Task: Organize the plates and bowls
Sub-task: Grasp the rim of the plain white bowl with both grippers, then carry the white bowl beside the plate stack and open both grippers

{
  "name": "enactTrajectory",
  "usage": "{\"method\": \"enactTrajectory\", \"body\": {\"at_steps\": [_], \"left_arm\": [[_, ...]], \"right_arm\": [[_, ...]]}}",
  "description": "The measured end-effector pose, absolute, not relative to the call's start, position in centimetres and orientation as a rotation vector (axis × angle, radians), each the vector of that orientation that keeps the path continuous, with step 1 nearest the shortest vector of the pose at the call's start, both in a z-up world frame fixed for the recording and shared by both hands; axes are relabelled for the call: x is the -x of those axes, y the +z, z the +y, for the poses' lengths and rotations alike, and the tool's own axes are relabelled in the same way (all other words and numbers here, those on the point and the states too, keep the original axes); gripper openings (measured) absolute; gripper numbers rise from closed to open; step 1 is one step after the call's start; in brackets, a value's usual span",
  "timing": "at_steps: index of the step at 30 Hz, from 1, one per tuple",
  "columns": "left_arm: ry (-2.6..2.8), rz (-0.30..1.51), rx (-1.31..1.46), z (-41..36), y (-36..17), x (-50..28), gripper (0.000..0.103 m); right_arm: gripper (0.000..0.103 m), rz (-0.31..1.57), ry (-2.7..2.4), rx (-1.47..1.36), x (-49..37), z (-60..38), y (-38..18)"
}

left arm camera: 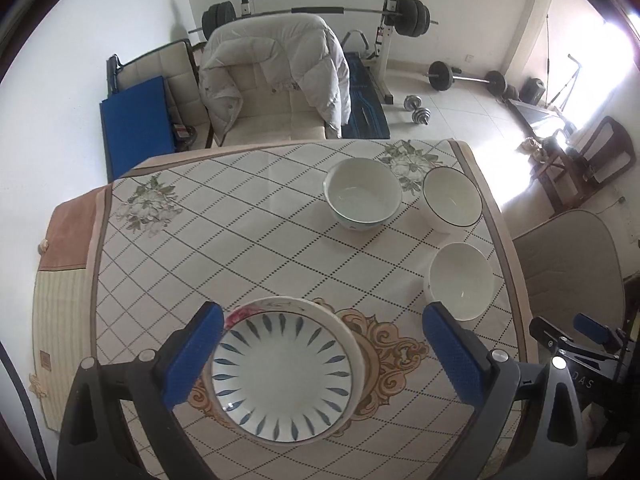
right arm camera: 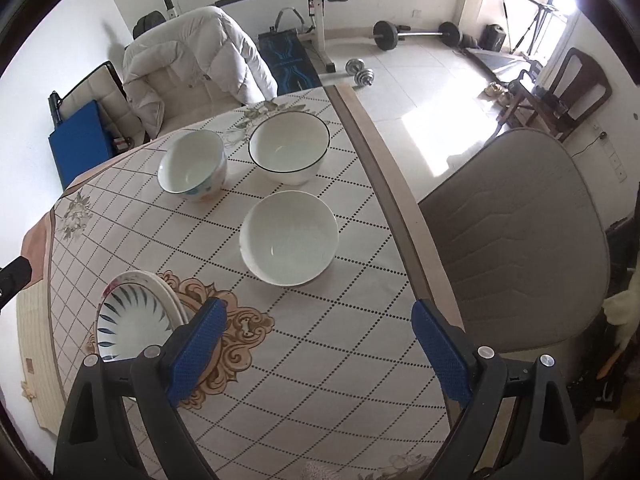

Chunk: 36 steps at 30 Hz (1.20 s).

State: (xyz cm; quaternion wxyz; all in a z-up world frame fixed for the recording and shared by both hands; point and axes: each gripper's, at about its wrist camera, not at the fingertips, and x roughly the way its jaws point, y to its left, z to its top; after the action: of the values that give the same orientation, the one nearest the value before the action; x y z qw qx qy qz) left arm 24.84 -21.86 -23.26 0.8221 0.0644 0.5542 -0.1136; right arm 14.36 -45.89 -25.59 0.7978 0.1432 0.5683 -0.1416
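The white plate with blue leaf marks (left arm camera: 282,376) sits on a flowered plate (left arm camera: 280,305) — done (I think). Three white round bowls (right arm camera: 289,237) sit apart on the desk (left arm camera: 224,240). Both tools — left tool (left arm camera: 320,360), right tool (right arm camera: 316,354) — are wide apart, holding nothing.

The only readable writing is the pale letters "D A S" on the black body of the right gripper (left arm camera: 592,340), at about four o'clock in the left wrist view. The lettering appears cut off; tags on the barbell rack (left arm camera: 384,40) are too small to read.

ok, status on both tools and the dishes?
Left tool open above stacked plates. Right tool open, empty. Three bowls apart, unstacked. Nothing blocking.
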Motion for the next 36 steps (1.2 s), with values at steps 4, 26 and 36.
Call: {"method": "enactTrajectory", "body": {"at_steps": [4,26,36], "left_arm": [[-0.259,1.309,-0.134,-27.4,-28.3,-28.4,0.089],[-0.385,1.662,-0.221,-36.5,-42.4,-31.5,0.01],[-0.397,1.665,-0.245,-34.9,-40.5,-29.6,0.01]], "right_arm": [[0.093,1.318,-0.235,-0.375,-18.2,-51.5,-30.7],[0.012,1.624,0.06,-0.609,-27.4,-53.9,-46.1],[0.011,1.638,0.088,-0.571,-25.9,-50.7,-45.6]]}}
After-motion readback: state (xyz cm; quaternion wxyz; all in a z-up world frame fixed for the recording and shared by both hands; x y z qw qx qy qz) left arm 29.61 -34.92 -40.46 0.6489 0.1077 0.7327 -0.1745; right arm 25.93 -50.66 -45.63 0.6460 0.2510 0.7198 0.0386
